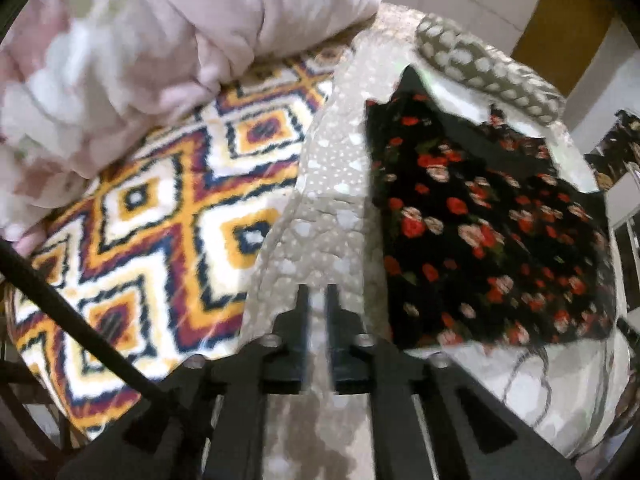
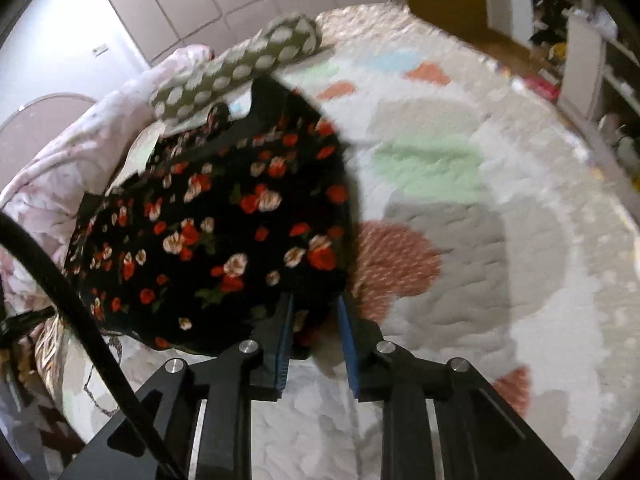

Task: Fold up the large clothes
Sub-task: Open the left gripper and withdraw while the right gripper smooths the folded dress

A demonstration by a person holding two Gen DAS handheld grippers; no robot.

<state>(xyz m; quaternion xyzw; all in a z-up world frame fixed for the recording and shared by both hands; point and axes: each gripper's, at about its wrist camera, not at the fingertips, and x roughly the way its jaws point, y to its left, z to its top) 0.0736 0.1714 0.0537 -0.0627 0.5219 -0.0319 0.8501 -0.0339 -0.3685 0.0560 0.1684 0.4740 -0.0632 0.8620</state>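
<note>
A black garment with red and cream flowers (image 1: 488, 232) lies folded flat on the bed, also seen from the right wrist (image 2: 216, 216). My left gripper (image 1: 317, 300) hovers to its left over a beige dotted quilt (image 1: 332, 184). Its jaws stand a narrow gap apart, and only the quilt shows through the gap. My right gripper (image 2: 316, 332) is at the floral garment's near right corner. Its blue pads (image 2: 285, 340) stand a little apart. The dark corner shows between them, and I see no pinch on it.
A pink quilt (image 1: 168, 40) is heaped at the back left. A zigzag-patterned blanket (image 1: 160, 216) lies beside it. A grey roll with white dots (image 2: 236, 68) sits behind the garment. The white bedspread with coloured patches (image 2: 460, 220) stretches to the right, with shelves (image 2: 592, 56) beyond it.
</note>
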